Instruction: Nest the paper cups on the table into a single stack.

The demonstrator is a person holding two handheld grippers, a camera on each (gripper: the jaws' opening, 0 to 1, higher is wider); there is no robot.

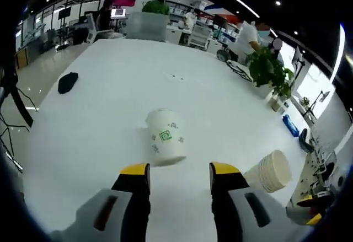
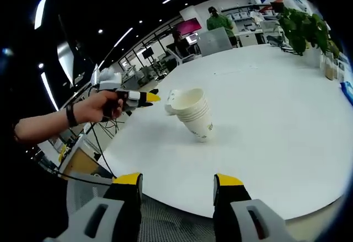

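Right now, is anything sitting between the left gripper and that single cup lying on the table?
Nothing visible. The left gripper is open and the cup lies just ahead of it on bare table. The stack lies off to one side, out of the path.

Grey gripper bodies with dark slots, each ending in two black jaws capped with yellow tips: left gripper (image 1: 179, 177), right gripper (image 2: 177, 188). In the right gripper view, left gripper again, white-and-grey housing with black-and-yellow jaws, gripped by a bare hand (image 2: 102, 107); dark band on the wrist; black cable trailing below
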